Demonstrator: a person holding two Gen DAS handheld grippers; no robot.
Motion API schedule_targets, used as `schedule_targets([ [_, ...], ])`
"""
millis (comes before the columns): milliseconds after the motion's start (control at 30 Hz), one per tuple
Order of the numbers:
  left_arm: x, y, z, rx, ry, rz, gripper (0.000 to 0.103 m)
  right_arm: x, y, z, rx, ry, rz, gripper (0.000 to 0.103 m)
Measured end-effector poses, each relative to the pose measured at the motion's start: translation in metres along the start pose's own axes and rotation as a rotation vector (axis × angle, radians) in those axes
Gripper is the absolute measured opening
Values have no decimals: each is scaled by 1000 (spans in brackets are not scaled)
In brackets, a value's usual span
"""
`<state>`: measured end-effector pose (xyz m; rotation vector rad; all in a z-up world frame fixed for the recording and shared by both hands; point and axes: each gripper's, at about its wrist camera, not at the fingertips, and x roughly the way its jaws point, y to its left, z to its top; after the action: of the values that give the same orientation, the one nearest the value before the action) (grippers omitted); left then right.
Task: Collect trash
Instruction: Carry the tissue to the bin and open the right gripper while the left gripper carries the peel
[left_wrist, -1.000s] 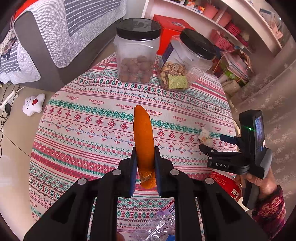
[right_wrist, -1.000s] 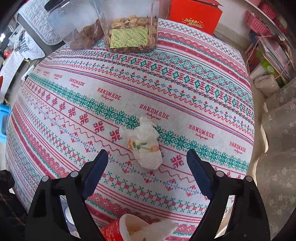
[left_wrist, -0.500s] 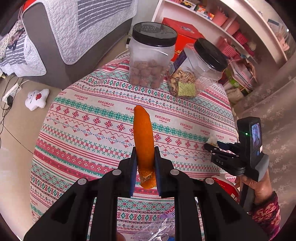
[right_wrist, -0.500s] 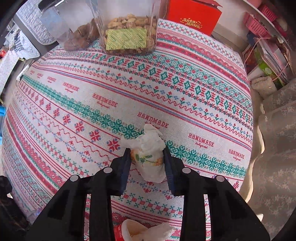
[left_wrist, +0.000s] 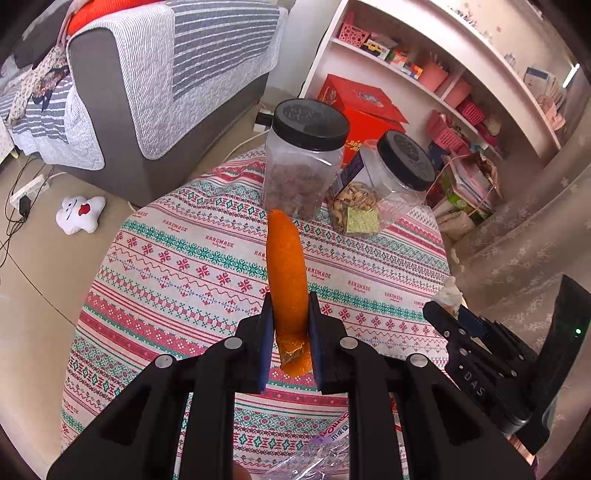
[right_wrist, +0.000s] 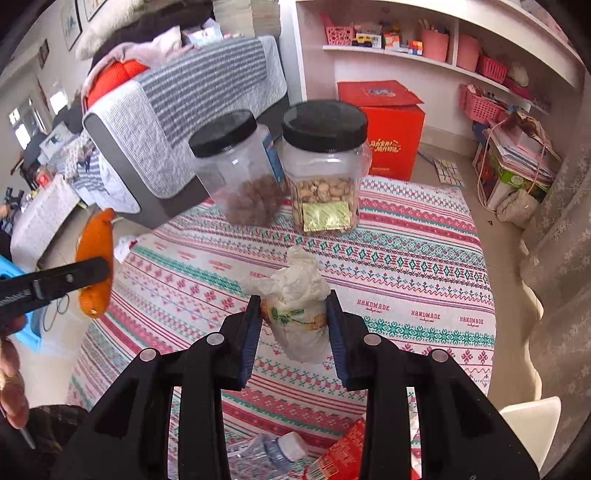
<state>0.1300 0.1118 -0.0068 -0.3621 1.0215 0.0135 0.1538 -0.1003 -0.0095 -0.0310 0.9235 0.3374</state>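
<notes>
My left gripper (left_wrist: 290, 321) is shut on a long orange peel (left_wrist: 286, 266) and holds it upright, above the patterned tablecloth (left_wrist: 177, 266). The peel also shows at the left of the right wrist view (right_wrist: 96, 254). My right gripper (right_wrist: 293, 325) is shut on a crumpled white tissue wad (right_wrist: 295, 295) with a printed wrapper in it, lifted off the cloth. In the left wrist view the right gripper (left_wrist: 448, 317) is at the right edge of the table with the tissue (left_wrist: 450, 295) between its fingers.
Two clear jars with black lids stand at the table's far side, one with brown nuts (right_wrist: 243, 173) and one with pale nuts (right_wrist: 325, 170). A crushed plastic bottle (right_wrist: 266, 454) and a red cup (right_wrist: 343, 450) sit at the near edge. A sofa (left_wrist: 155, 85) and shelves (left_wrist: 443, 74) lie beyond.
My right gripper closed on the tissue wad and lifted it off the cloth. Both grippers have risen and tilted up, so more of the room shows. The left still holds the peel.
</notes>
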Motion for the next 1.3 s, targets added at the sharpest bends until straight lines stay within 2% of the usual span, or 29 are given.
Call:
schedule_targets([
  [133,-17,-6,-2,17,-51,-28,17,-36,1,-4,37,-99,-2,32],
  [333,-49,-30,-12,77,-158,-70,17,-82,-4,-20,89,-243,-80,32],
  [500,-79,-53,-27,145,-274,-66,17,-114,-18,-35,150,-349,-149,32],
  [733,-96,-83,-45,203,-384,-33,17,-149,-35,-58,200,-474,-250,33],
  [1000,-88,-128,-71,298,-430,16,18,-170,-66,-83,248,-535,-381,33],
  [1300,-76,-170,-92,350,-436,5,18,-194,-114,-108,324,-541,-489,33],
])
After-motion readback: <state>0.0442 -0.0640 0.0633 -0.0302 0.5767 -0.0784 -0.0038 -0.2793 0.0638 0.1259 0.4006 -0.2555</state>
